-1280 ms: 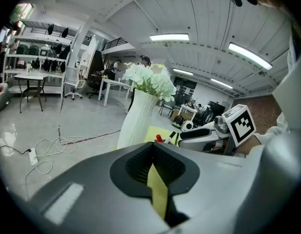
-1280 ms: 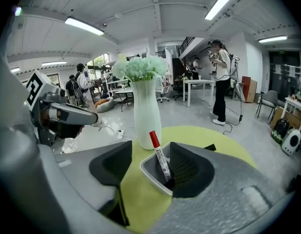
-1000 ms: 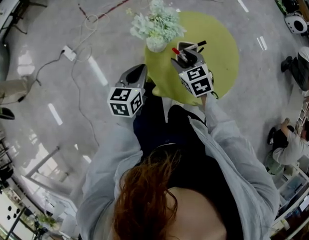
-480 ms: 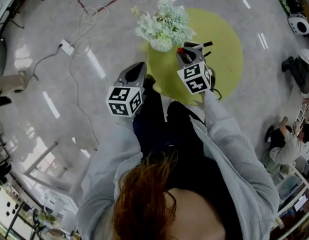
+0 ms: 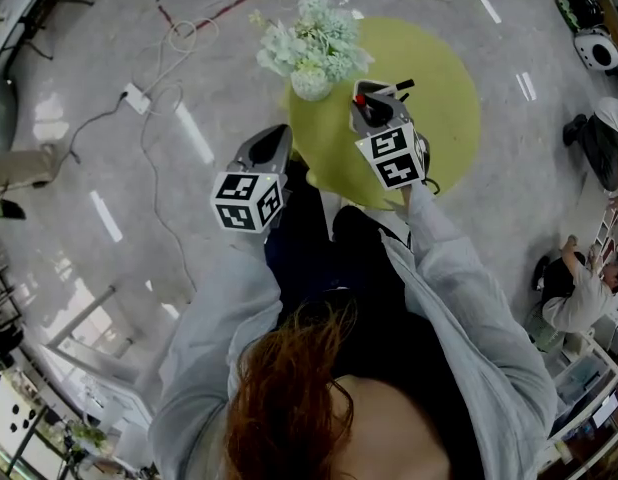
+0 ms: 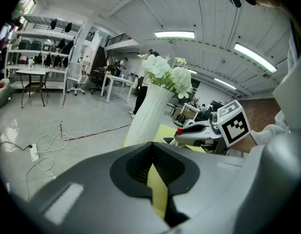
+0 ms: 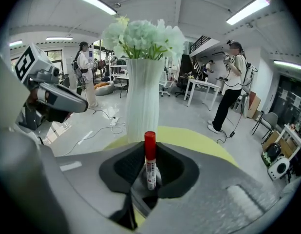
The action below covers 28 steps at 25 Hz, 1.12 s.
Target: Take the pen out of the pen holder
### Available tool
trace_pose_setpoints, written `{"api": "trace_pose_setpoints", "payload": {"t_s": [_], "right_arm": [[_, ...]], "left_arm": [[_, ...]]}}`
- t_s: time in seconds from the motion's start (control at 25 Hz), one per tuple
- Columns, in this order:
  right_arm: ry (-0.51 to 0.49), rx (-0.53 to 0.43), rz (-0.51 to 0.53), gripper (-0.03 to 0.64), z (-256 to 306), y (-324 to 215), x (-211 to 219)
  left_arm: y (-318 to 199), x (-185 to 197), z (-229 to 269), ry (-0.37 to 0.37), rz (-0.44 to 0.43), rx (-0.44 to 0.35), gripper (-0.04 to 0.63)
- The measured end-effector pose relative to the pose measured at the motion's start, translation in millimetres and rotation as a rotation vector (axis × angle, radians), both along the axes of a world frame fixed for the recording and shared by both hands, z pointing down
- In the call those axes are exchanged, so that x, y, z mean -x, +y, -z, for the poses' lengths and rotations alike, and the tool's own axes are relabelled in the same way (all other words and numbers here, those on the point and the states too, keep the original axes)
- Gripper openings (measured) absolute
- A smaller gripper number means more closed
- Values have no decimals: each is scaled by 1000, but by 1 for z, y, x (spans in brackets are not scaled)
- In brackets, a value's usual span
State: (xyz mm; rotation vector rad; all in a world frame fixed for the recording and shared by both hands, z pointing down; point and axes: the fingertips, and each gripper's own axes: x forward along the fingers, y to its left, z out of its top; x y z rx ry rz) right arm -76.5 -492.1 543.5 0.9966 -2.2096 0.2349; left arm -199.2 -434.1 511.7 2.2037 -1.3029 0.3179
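A white vase of pale flowers stands on a round yellow-green surface. A power strip lies on the grey floor.

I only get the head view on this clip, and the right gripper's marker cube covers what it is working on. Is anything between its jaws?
Observer: Yes. The right gripper is shut on a red-capped pen, which stands upright between the jaws.
Operator: And the left one?
Observer: The left gripper has its jaws together with nothing in them; only the yellow table shows through the slit below.
Operator: What is behind the pen?
Observer: The tall, ribbed white vase, directly behind it in the right gripper view.
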Motion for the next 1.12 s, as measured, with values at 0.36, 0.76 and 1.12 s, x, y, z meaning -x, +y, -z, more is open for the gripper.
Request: {"api": "trace_pose_setpoints", "payload": {"t_s": [0.36, 0.76, 1.12], "right_arm": [[-232, -38, -94, 71, 50, 3, -25], [-400, -101, -138, 69, 114, 22, -68], [-479, -196, -241, 69, 156, 59, -141]], "left_arm": [[9, -32, 35, -22, -51, -91, 17], [24, -66, 70, -26, -55, -174, 17], [34, -98, 92, -32, -79, -237, 17]]}}
